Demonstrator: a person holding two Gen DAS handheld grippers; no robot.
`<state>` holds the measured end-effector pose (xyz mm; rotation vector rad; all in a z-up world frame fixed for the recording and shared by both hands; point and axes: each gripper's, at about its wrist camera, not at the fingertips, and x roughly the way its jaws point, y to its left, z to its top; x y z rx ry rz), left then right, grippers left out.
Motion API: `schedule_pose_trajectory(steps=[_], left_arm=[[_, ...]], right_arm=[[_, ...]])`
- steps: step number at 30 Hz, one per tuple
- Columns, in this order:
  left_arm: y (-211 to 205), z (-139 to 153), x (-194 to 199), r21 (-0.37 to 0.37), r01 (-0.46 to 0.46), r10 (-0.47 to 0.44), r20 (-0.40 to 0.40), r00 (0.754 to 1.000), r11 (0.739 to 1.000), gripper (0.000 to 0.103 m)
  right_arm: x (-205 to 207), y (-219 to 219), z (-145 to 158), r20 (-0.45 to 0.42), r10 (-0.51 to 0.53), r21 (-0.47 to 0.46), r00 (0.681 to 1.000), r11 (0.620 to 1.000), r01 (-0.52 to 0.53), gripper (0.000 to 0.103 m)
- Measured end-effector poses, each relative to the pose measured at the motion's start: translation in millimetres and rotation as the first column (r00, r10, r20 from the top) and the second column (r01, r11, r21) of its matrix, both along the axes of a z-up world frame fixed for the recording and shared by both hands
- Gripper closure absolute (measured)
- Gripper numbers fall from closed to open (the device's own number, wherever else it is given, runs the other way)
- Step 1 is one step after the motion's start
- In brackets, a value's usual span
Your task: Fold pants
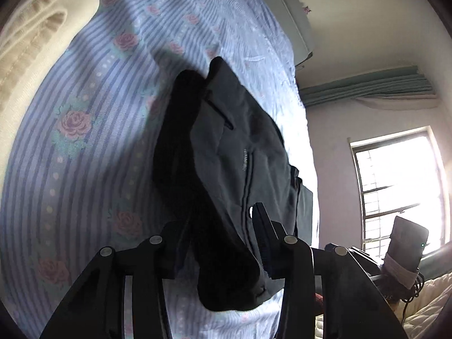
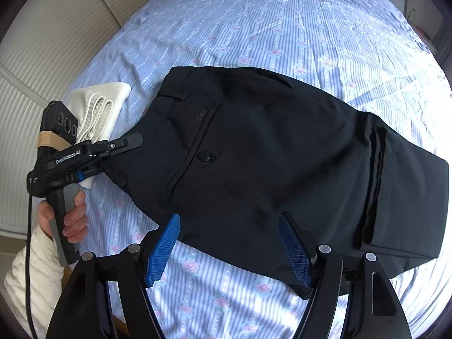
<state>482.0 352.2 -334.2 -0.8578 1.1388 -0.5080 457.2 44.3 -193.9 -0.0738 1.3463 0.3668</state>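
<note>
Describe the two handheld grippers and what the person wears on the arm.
The left gripper is black, with white lettering along its body, a blue part underneath and a black cable trailing down. A tan band straps a dark camera block on top. The right gripper has black linkages with silver rivets and blue textured fingers. The sleeve is cream, ribbed knit.

the left wrist view sits low and close at the waist end of the pants (image 1: 240,152), looking along the bed sheet (image 1: 84,155) toward a window (image 1: 395,186). the right wrist view looks steeply down from above. both share pants and sheet.
</note>
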Motion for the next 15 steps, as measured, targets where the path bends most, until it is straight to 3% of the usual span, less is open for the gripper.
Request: schedule_pose_trajectory(steps=[3, 7, 15], left_arm=[[-9.3, -2.6, 9.3, 0.085, 0.063, -0.060, -0.040, 0.997, 0.994, 0.057], [-15.3, -3.4, 1.6, 0.162, 0.089, -0.072, -0.107, 0.992, 0.983, 0.049], [-27.4, -9.6, 20.6, 0.186, 0.063, -0.043, -0.110, 0.993, 0.981, 0.045]], right_arm=[[1.7, -3.1, -4.6, -0.020, -0.034, -0.005, 0.999, 0.999, 0.034, 0.030], [1.3, -7.8, -4.4, -0.028, -0.053, 0.019, 0.998, 0.998, 0.053, 0.030], [1.3, -20.3, -6.2, -0.039, -0.090, 0.028, 0.995, 0.995, 0.091, 0.030]])
